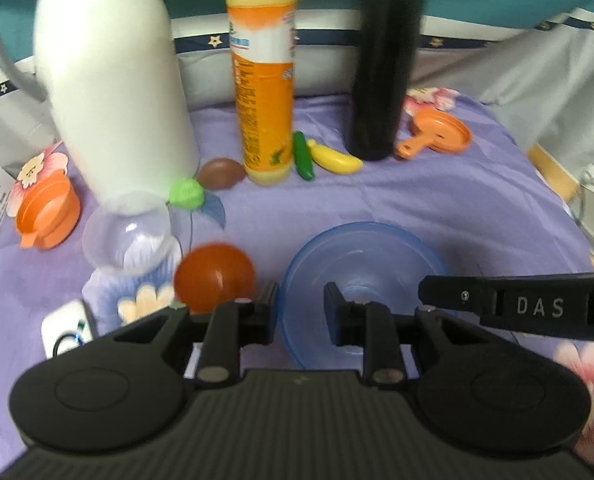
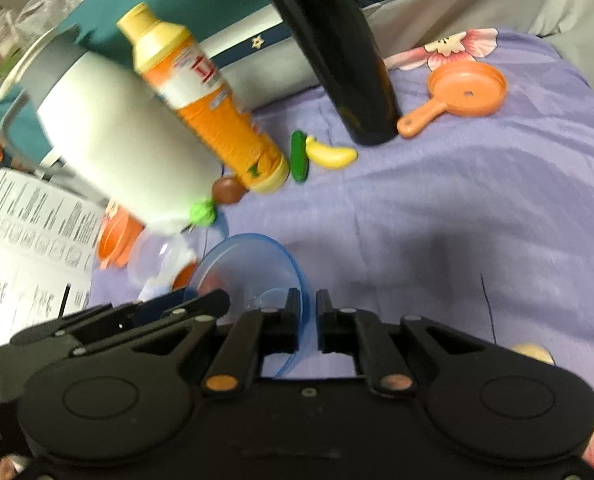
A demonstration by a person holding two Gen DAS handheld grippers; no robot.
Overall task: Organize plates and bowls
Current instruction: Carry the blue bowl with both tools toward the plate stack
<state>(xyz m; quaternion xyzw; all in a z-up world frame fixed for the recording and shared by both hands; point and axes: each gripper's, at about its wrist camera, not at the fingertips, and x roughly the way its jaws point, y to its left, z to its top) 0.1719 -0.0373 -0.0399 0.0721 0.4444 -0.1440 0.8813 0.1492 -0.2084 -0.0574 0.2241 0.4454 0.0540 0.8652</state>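
Observation:
A clear blue bowl point(image 1: 361, 264) lies on the purple flowered cloth. My left gripper point(image 1: 301, 312) is open, its fingers either side of the bowl's near-left rim. My right gripper point(image 2: 307, 320) is shut on the blue bowl's rim point(image 2: 257, 264) and tilts it; its finger point(image 1: 517, 306) shows at the bowl's right in the left wrist view. A clear bowl point(image 1: 127, 236) stands at the left, with a dark orange bowl point(image 1: 215, 276) beside it and a small orange bowl point(image 1: 49, 212) farther left. An orange toy pan point(image 1: 437, 134) lies at the back right.
A white jug point(image 1: 113, 92), an orange bottle point(image 1: 263, 80) and a black flask point(image 1: 381, 68) stand at the back. A toy cucumber point(image 1: 304, 156), a toy banana point(image 1: 335, 158), a brown egg shape point(image 1: 221, 174) and a green ball point(image 1: 187, 194) lie between them. Printed paper point(image 2: 29, 232) lies left.

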